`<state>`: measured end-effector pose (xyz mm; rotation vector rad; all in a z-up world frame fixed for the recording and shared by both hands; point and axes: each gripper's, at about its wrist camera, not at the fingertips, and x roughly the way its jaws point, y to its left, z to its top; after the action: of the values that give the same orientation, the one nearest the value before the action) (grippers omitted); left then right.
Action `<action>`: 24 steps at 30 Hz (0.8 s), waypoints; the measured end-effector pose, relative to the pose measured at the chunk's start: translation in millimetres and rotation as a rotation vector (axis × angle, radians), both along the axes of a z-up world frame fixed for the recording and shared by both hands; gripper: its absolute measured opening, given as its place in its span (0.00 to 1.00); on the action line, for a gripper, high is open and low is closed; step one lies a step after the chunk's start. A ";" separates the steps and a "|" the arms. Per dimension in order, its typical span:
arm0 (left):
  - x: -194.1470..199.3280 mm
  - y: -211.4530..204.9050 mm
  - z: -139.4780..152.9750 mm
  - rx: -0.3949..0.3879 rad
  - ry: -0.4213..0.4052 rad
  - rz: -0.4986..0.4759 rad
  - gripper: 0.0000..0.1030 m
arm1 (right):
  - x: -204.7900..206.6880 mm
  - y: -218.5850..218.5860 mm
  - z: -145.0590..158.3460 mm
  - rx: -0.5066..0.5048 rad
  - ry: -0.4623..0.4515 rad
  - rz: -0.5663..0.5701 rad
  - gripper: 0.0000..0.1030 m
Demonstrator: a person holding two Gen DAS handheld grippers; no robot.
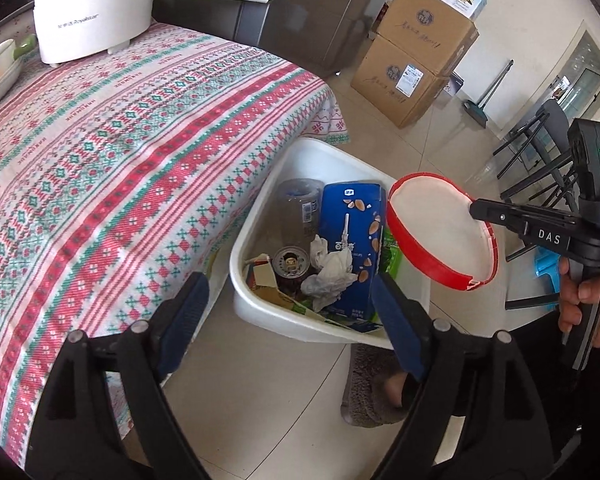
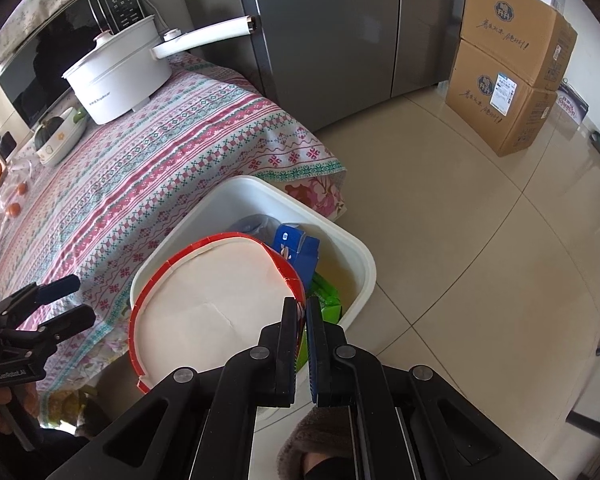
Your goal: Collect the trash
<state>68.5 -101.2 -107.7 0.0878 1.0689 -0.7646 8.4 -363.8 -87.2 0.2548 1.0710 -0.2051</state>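
The right gripper is clamped on the rim of a red-edged paper bowl, its jaws nearly closed with only the bowl's thin wall between them, and holds it tilted just above the near end of the white bin on the floor beside the table. The left gripper hangs wide open and holds nothing, over the bin's near edge. In the bin lie a blue carton, crumpled tissue and a can.

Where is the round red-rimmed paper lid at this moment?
The round red-rimmed paper lid is pinched by the right gripper, held above the white plastic bin beside the table.
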 end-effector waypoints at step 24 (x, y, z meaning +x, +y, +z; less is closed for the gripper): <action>-28.7 84.6 39.2 0.158 -0.225 0.277 0.99 | 20.0 73.2 23.4 -0.153 -0.100 0.022 0.81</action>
<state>39.8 -16.6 -68.5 0.1537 0.9016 -0.4094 28.4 -290.6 -63.8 0.1140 0.9534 -0.2506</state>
